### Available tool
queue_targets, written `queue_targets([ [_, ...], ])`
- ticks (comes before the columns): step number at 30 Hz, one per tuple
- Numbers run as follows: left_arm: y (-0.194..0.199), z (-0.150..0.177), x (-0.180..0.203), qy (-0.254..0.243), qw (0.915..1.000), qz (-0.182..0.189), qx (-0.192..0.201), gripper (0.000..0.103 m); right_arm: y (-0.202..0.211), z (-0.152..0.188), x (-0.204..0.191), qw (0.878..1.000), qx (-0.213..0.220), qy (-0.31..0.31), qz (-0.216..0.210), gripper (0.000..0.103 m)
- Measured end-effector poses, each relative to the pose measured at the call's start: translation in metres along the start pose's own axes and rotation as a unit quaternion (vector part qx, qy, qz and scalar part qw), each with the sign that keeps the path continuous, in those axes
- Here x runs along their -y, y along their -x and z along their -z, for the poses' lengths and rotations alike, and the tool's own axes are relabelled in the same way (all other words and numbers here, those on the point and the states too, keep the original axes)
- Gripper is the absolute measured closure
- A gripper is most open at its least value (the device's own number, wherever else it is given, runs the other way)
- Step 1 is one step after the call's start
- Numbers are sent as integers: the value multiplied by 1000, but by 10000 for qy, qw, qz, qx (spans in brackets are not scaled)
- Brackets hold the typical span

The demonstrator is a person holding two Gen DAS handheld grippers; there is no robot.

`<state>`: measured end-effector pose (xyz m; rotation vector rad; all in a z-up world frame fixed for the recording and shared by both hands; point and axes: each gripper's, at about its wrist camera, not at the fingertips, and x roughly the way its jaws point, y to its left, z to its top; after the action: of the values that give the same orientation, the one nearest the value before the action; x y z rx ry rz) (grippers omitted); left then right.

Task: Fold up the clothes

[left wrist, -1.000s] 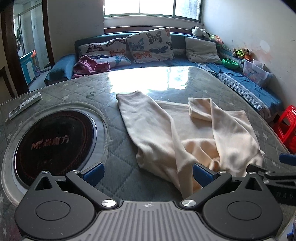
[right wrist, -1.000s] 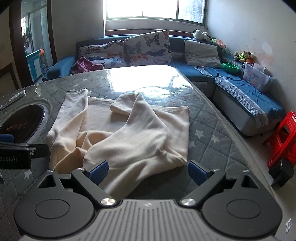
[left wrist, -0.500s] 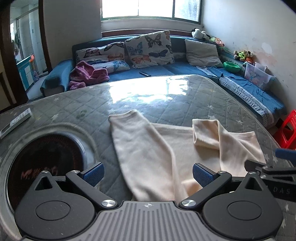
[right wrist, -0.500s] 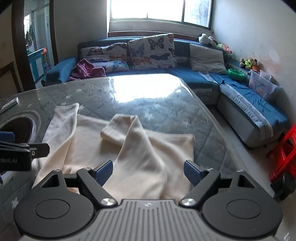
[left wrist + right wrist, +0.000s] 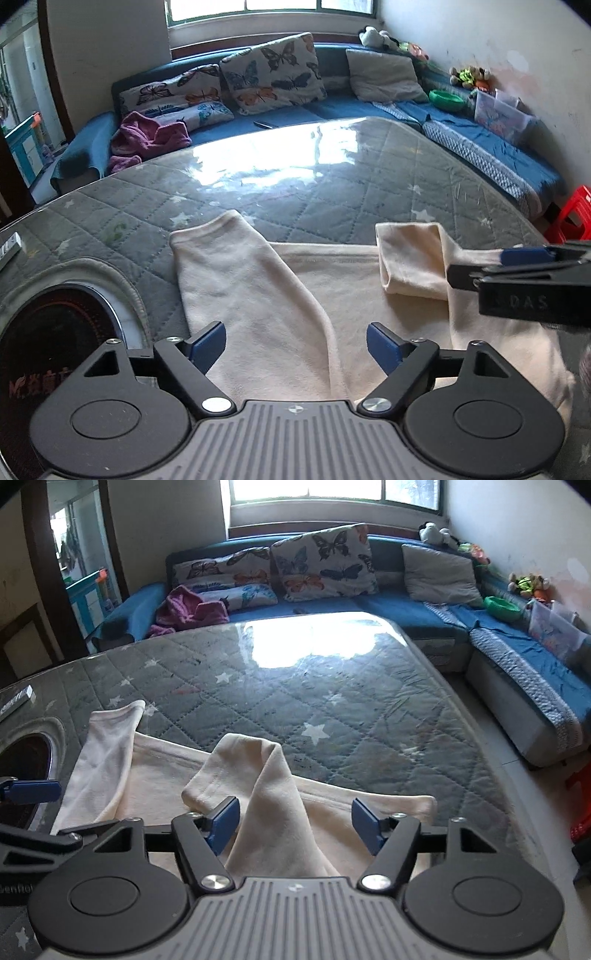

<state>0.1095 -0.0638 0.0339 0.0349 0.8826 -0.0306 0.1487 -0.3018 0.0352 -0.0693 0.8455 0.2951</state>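
The cream long-sleeved fleece top [image 5: 332,295] lay flat on the grey quilted star-print table cover [image 5: 332,192] — both sleeves folded in across its body. The left gripper [image 5: 295,341] hung spread wide over one sleeve, pinching nothing. The right gripper [image 5: 295,821] was parted too — the other sleeve's cuff lay between its blue fingertips [image 5: 225,818].

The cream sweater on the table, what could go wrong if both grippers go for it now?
The sweater lies with both sleeves folded over its body, so an open left gripper might pinch several layers at once and drag the whole garment. The right gripper hangs above the rumpled right sleeve; closing there may bunch it further. The glossy table cover could let the cloth slide.
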Motion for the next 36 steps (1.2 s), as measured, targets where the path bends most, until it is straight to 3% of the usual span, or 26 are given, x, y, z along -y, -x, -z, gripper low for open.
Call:
queue_targets([
  [7,-10,3,-3,-73,10000,-5,-62,51,-17,2,0,9996,-120,14,-252,67],
  [8,-10,4,-4,-81,10000,-8,-46,57,-16,2,-1,9995,-106,20,-302,76],
  [12,-6,4,-11,78,9999,63,-2,67,-9,2,0,9994,-2,-50,-344,91],
  [17,2,4,-10,121,9999,-39,86,66,4,3,5,9994,165,-165,-237,96],
  [23,11,5,-3,79,9998,46,191,56,26,7,18,9989,402,-229,-5,96],
  [33,6,7,9,-78,9995,269,128,56,73,27,49,9952,744,-557,319,96],
  [36,0,9,7,-64,9996,282,39,74,89,38,58,9938,823,-658,357,96],
])
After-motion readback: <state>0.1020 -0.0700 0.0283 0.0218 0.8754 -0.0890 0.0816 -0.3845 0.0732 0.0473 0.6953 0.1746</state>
